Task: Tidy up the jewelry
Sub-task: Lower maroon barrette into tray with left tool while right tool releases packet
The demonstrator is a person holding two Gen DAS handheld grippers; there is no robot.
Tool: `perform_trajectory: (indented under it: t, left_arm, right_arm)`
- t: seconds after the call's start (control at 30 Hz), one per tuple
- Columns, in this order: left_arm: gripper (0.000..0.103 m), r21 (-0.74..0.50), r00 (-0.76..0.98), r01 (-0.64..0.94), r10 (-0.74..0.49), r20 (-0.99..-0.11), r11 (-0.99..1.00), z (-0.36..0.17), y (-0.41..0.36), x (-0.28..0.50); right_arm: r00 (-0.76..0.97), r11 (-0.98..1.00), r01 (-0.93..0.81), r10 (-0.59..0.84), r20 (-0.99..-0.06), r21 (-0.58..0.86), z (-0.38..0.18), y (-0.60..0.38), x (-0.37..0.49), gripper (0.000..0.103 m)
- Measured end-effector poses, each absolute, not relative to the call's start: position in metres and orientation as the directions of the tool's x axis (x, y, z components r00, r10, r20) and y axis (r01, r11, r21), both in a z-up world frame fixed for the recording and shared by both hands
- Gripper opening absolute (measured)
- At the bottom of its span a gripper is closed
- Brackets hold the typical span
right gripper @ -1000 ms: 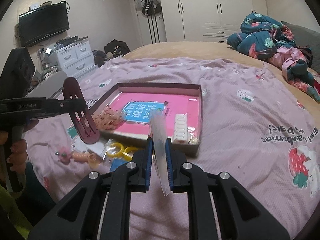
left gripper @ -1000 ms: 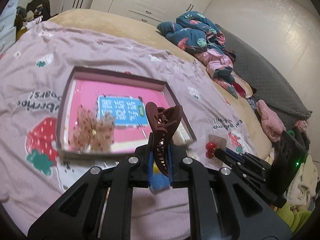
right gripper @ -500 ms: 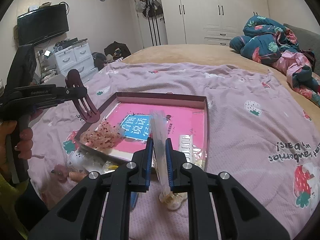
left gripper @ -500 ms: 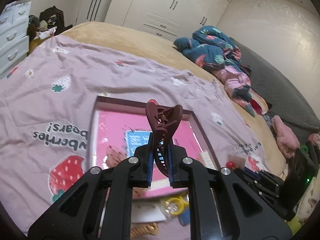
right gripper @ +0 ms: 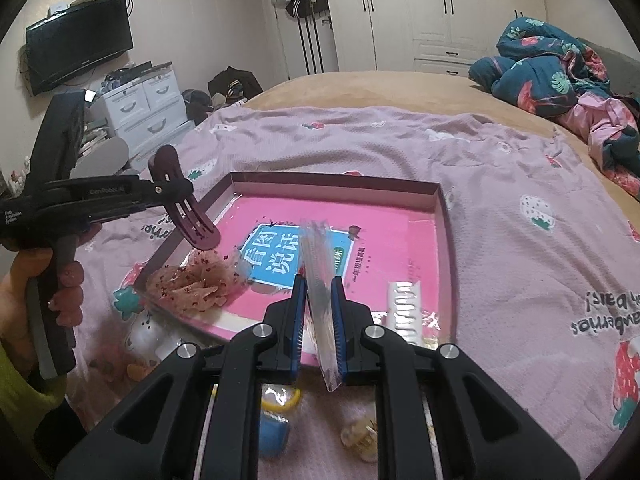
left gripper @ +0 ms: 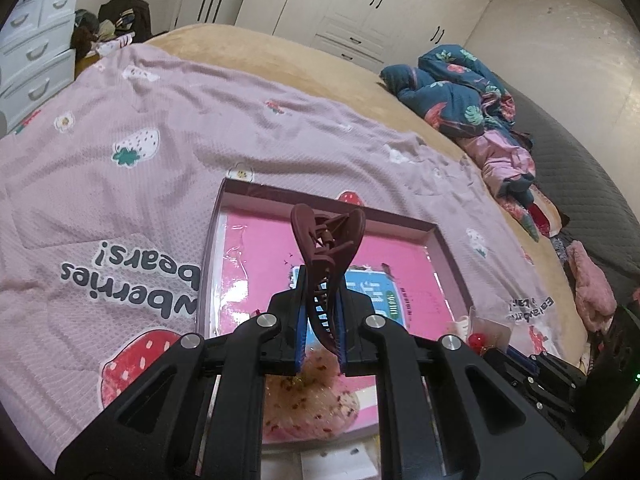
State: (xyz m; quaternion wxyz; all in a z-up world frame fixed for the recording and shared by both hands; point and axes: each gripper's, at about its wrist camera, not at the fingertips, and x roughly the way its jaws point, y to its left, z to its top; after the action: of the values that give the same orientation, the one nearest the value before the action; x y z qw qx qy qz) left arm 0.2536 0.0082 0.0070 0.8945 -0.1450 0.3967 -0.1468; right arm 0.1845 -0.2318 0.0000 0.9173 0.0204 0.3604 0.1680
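My left gripper (left gripper: 320, 320) is shut on a dark maroon claw hair clip (left gripper: 326, 248) and holds it above the near left part of the shallow pink-lined box (left gripper: 434, 236). In the right wrist view the clip (right gripper: 188, 216) hangs over the box's left rim (right gripper: 224, 192). My right gripper (right gripper: 318, 320) is shut on a clear plastic packet (right gripper: 320, 280) over the box's near edge; in the left wrist view red earrings (left gripper: 475, 339) show in that packet. A pink sequined scrunchie (right gripper: 188, 286) and a white comb clip (right gripper: 402, 310) lie in the box.
Loose items lie on the pink strawberry blanket (right gripper: 520, 184) before the box: yellow rings (right gripper: 280, 398), a blue piece (right gripper: 274, 436), a pale clip (right gripper: 360, 438). A clothes pile (right gripper: 560, 80) sits at the far right. White drawers (right gripper: 140, 108) stand beyond the bed's left side.
My left gripper has carried the claw clip forward, over the box. My right gripper has moved closer to the box's near edge with the packet.
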Motion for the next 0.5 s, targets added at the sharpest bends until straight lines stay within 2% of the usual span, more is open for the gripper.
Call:
perform_trajectory:
  t: [0.5]
  left_arm:
    - [0.005,-0.426,0.593,0.113,-0.404,-0.696,0.898,-0.023,0.008,0.279]
  right_arm:
    - [0.619,0.959,-0.242,0.271,-0.737,0.149,-0.028,-0.216,0.217,0.013]
